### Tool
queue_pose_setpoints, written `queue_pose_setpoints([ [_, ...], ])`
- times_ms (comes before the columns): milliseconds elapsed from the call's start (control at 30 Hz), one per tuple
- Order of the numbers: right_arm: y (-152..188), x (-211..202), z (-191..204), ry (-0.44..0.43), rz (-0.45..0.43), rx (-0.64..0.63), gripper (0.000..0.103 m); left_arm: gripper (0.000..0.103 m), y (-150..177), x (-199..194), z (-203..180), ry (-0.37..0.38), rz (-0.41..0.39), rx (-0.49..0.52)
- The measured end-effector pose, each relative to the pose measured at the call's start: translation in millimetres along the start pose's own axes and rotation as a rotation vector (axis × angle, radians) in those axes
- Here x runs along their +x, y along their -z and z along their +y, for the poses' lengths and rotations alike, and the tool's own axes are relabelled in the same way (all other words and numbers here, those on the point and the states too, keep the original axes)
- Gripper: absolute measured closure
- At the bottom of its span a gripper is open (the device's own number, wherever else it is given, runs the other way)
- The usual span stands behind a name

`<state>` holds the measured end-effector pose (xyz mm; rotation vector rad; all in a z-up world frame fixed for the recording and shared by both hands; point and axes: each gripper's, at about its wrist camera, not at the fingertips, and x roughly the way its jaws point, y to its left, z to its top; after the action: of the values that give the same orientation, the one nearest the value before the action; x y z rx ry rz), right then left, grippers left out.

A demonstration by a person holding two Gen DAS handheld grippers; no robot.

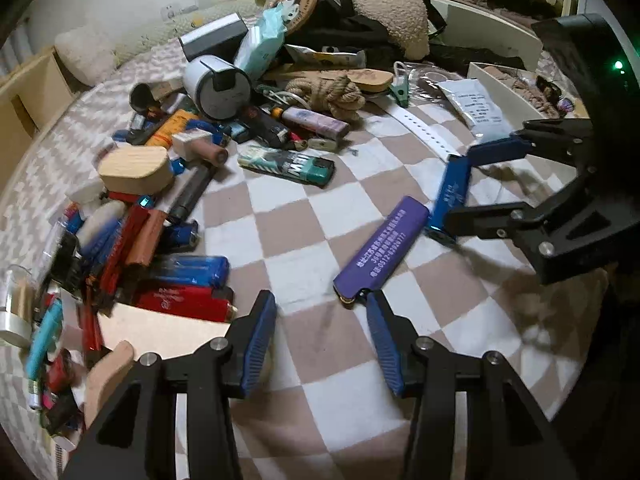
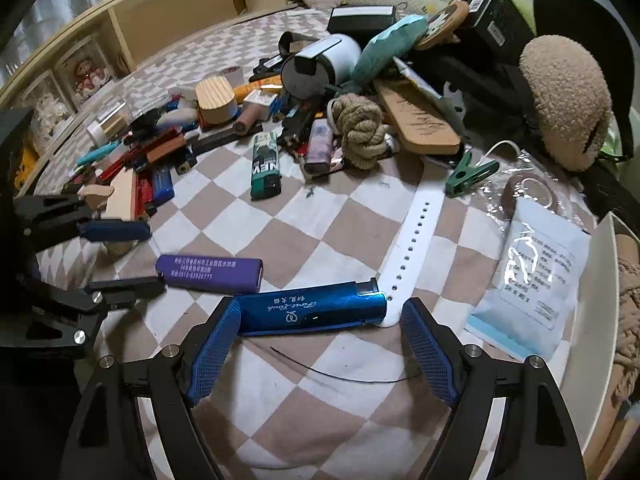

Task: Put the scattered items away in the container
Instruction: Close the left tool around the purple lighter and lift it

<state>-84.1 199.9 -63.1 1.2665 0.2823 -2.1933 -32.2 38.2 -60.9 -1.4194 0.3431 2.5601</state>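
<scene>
A blue lighter [image 2: 312,310] lies on the checkered cloth between the fingers of my right gripper [image 2: 320,316]. Its base touches the left pad, and a small gap shows at the right pad, so the gripper is open. Beside it lies a purple lighter [image 1: 384,248] with white print; its lower end rests against the right fingertip of my left gripper [image 1: 320,308], which stands open with only cloth between its fingers. In the left wrist view the right gripper [image 1: 466,186] spans the blue lighter [image 1: 452,192]. The left gripper [image 2: 132,258] shows at the left of the right wrist view.
A heap of lighters [image 1: 168,276], a wooden box [image 1: 134,168], a grey cylinder [image 1: 218,88], a rope knot [image 2: 360,132] and a plush toy [image 2: 564,104] fills the back. A white strap [image 2: 412,240], a green clip [image 2: 468,176] and a mask packet [image 2: 532,280] lie near a white box [image 2: 600,280] at the right.
</scene>
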Motion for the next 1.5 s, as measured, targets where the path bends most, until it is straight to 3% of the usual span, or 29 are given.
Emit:
queue_pose_setpoints([
  [67, 1, 0, 2, -0.009, -0.002, -0.008, 0.02, 0.049, -1, 2, 0, -0.045, -0.007, 0.008],
  [433, 3, 9, 23, 0.054, 0.004, -0.115, 0.02, 0.049, -9, 14, 25, -0.14, -0.009, -0.047],
  [667, 1, 13, 22, 0.063, -0.009, -0.142, 0.017, 0.049, -10, 14, 37, -0.113, -0.016, -0.109],
  [767, 0, 11, 21, 0.07, -0.008, -0.128, 0.02, 0.049, -7, 8, 39, -0.091, -0.031, -0.128],
  [967, 5, 3, 12, 0.116, -0.011, -0.014, 0.02, 0.039, -5, -5, 42, -0.003, -0.072, -0.193],
  [1233, 17, -14, -30, 0.129, -0.019, 0.327, 0.02, 0.039, -6, -7, 16, 0.094, -0.082, -0.193],
  [1500, 19, -20, -43, 0.13, -0.059, 0.431, 0.02, 0.039, -12, 4, -12, 0.054, -0.067, -0.175],
])
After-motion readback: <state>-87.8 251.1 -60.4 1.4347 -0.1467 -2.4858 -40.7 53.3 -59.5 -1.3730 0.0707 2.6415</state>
